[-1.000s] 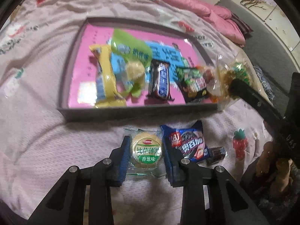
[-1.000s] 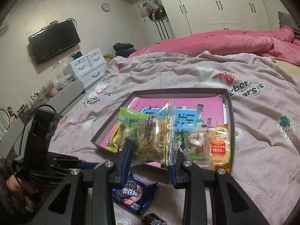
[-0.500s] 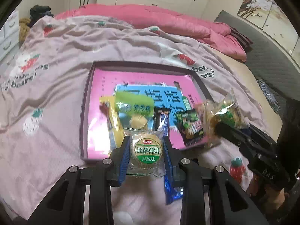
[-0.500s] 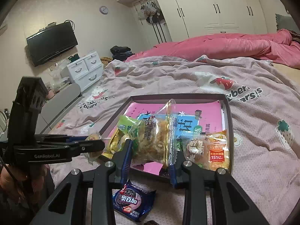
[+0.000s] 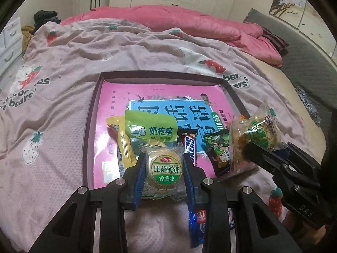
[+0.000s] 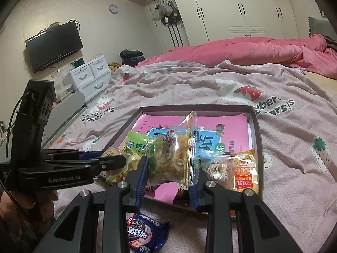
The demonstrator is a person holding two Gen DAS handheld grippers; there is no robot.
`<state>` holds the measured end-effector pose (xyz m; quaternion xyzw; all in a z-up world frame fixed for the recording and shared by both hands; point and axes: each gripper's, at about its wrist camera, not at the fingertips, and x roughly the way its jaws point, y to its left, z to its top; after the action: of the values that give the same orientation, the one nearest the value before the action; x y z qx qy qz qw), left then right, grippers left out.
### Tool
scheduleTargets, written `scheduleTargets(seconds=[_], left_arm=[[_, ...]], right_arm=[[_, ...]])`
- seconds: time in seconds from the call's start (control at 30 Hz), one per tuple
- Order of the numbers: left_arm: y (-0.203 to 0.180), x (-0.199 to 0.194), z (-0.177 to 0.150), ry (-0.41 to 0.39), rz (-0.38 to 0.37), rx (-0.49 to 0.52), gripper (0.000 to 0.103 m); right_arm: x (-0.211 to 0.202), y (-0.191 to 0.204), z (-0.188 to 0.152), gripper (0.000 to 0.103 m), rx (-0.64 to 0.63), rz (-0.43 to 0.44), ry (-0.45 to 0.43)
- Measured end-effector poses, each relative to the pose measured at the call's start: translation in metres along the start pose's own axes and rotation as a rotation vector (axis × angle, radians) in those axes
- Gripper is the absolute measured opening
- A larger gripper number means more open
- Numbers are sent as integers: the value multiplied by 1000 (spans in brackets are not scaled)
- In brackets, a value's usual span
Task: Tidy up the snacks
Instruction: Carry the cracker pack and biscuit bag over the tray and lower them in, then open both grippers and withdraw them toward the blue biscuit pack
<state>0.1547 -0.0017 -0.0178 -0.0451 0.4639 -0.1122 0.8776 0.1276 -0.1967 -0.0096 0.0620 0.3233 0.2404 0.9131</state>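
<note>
A shallow dark box (image 5: pixel 91 113) with a pink printed bottom lies on the bed. In it lie a green pouch (image 5: pixel 150 128), a yellow bar (image 5: pixel 123 147), a Snickers bar (image 5: pixel 189 147) and a dark green packet (image 5: pixel 218 147). My left gripper (image 5: pixel 164 168) is shut on a round cracker packet (image 5: pixel 165 169), held above the box's near edge. My right gripper (image 6: pixel 171 168) is shut on a clear bag of crispy snack (image 6: pixel 174 154), held over the box's near right corner; it also shows in the left wrist view (image 5: pixel 258 135). An orange rice-cracker packet (image 6: pixel 242 172) lies in the box (image 6: pixel 256 126).
A blue Oreo packet (image 6: pixel 145 235) lies on the pink strawberry blanket (image 5: pixel 52 116) in front of the box, also partly seen under my left fingers (image 5: pixel 198 221). A pink duvet (image 5: pixel 189 21) is bunched at the far end. White drawers (image 6: pixel 90 78) stand left of the bed.
My left gripper has lifted the round cracker packet off the blanket and carried it forward over the box's near edge. My right gripper still holds its bag in about the same place.
</note>
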Motion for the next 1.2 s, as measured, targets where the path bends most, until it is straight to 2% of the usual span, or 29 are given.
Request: scheduleTargets(seconds=[0.37,0.67,0.77,0.83,0.93,1.2], left_arm=[[1,20,-3,22,11,1,34],[3,21,-4,13,14,-6,36],[3,20,-3,10,22,-6,43],[4,18,-3,7,22,-13,53],[5,13,-2,-2,16,-17,58],[0,-6,-6,-23,10,0,65]], right_arm=[[32,-1,-6,35,-12,-32,98],[40,-1,-10,37,-23,-78,119],[38,-2,-8,41,-18,-89,114],[36,-3,-7,43,-17,-94,116],[28,-4,-5,52,-20,-113,104],[-6,-8,-9,59,17,-126,86]])
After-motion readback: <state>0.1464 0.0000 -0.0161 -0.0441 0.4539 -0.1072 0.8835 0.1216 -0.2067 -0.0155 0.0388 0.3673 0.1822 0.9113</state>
